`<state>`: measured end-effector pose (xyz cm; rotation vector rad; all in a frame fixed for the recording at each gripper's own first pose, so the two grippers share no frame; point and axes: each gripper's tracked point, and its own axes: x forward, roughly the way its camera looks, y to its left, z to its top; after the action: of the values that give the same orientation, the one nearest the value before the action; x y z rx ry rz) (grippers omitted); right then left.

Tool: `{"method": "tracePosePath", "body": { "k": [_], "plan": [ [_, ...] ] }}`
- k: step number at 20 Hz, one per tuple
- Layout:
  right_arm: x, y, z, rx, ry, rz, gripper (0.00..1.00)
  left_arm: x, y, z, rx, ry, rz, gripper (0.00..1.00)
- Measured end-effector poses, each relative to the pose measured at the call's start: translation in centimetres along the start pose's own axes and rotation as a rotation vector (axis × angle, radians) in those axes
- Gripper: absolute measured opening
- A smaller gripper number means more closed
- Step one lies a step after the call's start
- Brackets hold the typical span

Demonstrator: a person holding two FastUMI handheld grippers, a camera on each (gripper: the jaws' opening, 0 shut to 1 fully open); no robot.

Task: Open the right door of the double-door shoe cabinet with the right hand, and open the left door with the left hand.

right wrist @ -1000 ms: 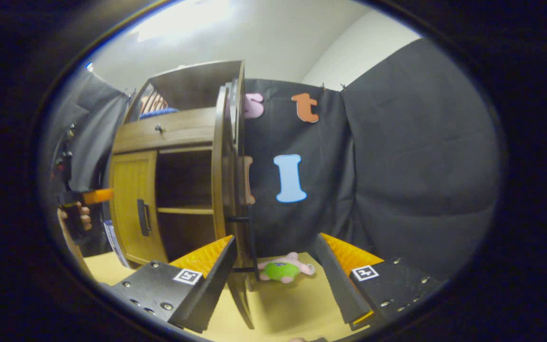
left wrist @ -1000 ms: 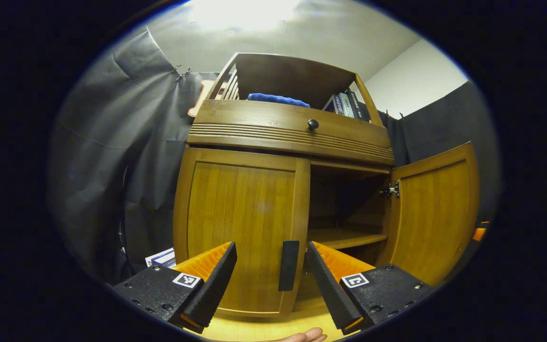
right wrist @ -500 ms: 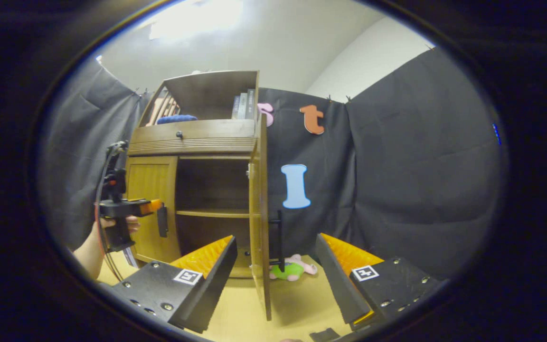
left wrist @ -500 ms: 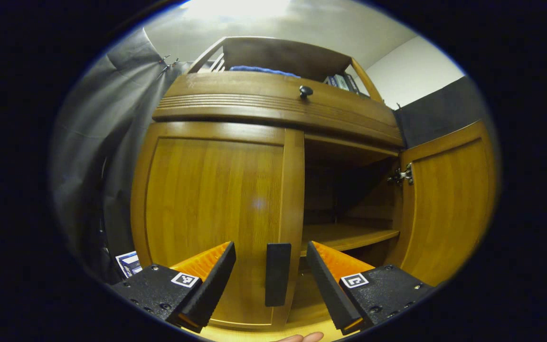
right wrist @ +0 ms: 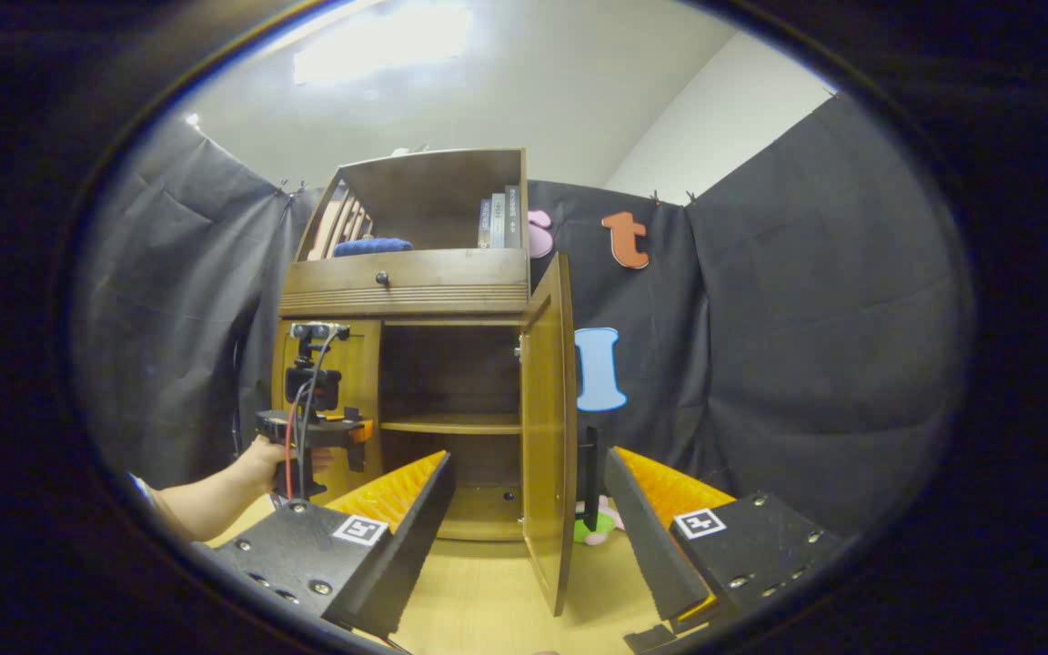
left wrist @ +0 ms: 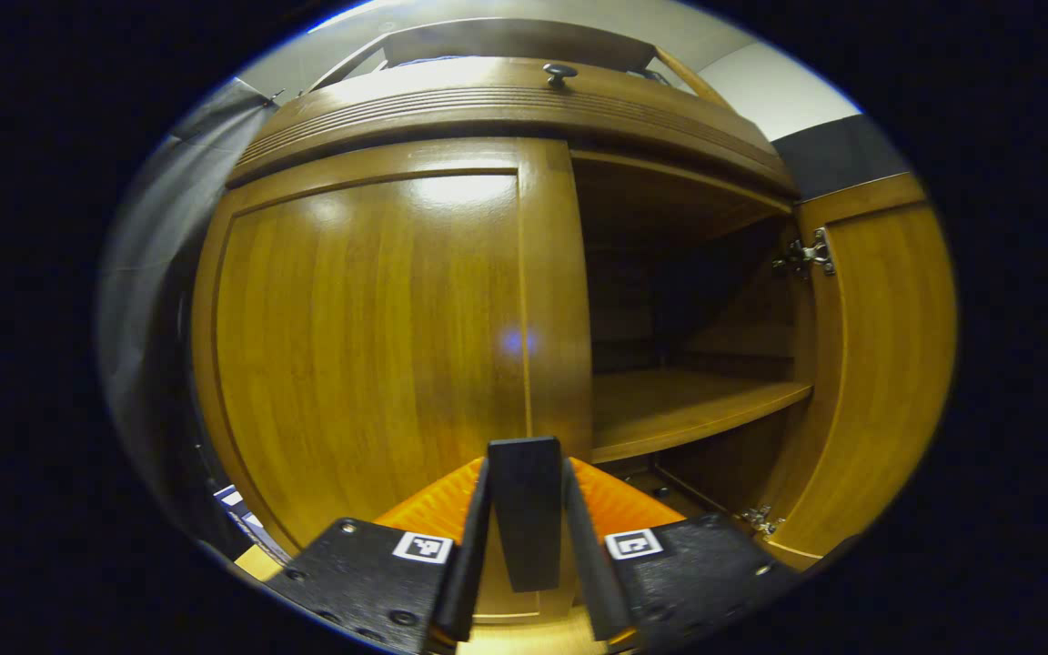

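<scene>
In the left gripper view we face the shoe cabinet (left wrist: pixel 524 100) from close by. It is made of glossy, honey-brown wood with a fine vertical grain. The left door (left wrist: pixel 369 337) is a framed panel, flat in its frame, and a lamp's glare lies across its upper part. Our left gripper (left wrist: pixel 524 555) is clamped on the left door handle (left wrist: pixel 524 518), a dark, flat, upright bar near the door's right edge; both ribbed fingers (left wrist: pixel 468 555) press against its sides. To the right, the right door (left wrist: pixel 879 364) stands swung out, with a metal hinge (left wrist: pixel 811 255) at its top inner corner. Between the doors, the dark compartment shows a smooth wooden shelf (left wrist: pixel 688 409). A round knob (left wrist: pixel 559 71) sits on the grooved drawer front above.

In the right gripper view we see the cabinet farther off, standing on a pale wooden table (right wrist: pixel 488 600) before the black cloth wall. The right door (right wrist: pixel 549 428) is turned edge-on to us, with its dark bar handle (right wrist: pixel 590 478) on the far face. Our right gripper (right wrist: pixel 529 537) is spread wide and grips nothing; the door's near edge stands between the fingers in the picture, farther away. At left, a hand (right wrist: pixel 265 459) on a bare forearm holds the left gripper (right wrist: pixel 351 437) level against the left door (right wrist: pixel 362 400). Books (right wrist: pixel 498 221) and a blue folded cloth (right wrist: pixel 373 246) rest in the open top shelf. A soft green and pink toy (right wrist: pixel 599 526) lies on the table behind the right door.
</scene>
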<state>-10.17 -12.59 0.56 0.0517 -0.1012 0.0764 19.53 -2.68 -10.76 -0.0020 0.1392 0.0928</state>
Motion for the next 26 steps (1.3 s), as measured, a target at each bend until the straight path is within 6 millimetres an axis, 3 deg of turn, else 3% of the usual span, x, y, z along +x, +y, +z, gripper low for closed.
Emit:
{"method": "tracePosePath", "body": {
  "k": [2,4,8,11,12,13,16,20,21,26],
  "plan": [
    [-0.3,0.4,0.3,0.022,0.007,0.003,0.99,-0.3,0.1,-0.1,-0.01,0.021,0.007,0.35],
    [-0.7,1.0,0.8,0.039,-0.003,0.016,0.99,-0.4,0.1,-0.2,-0.013,0.032,-0.005,0.34],
    [-1.1,0.1,0.6,0.023,0.011,-0.023,0.99,-1.2,-0.2,-0.2,-0.028,0.061,-0.05,0.31],
    [-1.5,0.8,0.5,0.038,0.033,-0.022,1.0,-3.4,-0.1,-0.6,-0.036,0.082,-0.081,0.34],
    [-1.7,1.2,0.7,0.044,0.036,-0.008,0.94,-4.1,0.0,-0.6,-0.033,0.089,-0.091,0.33],
    [-1.8,1.5,1.0,0.047,0.034,0.001,0.99,-4.7,0.1,-0.6,-0.032,0.095,-0.098,0.33],
    [-2.4,2.3,1.2,0.014,0.04,0.019,1.0,-6.9,0.4,-0.7,-0.039,0.096,-0.116,0.33],
    [-3.1,5.0,0.3,0.009,0.063,0.092,0.94,-9.5,0.7,-0.7,-0.058,0.062,-0.161,0.33],
    [-3.2,5.1,0.3,0.002,0.066,0.096,0.98,-10.2,0.9,-0.9,-0.057,0.072,-0.171,0.34],
    [-3.1,5.9,0.3,-0.02,0.065,0.105,0.99,-13.7,2.3,-1.4,-0.032,0.087,-0.184,0.34]
  ]
}}
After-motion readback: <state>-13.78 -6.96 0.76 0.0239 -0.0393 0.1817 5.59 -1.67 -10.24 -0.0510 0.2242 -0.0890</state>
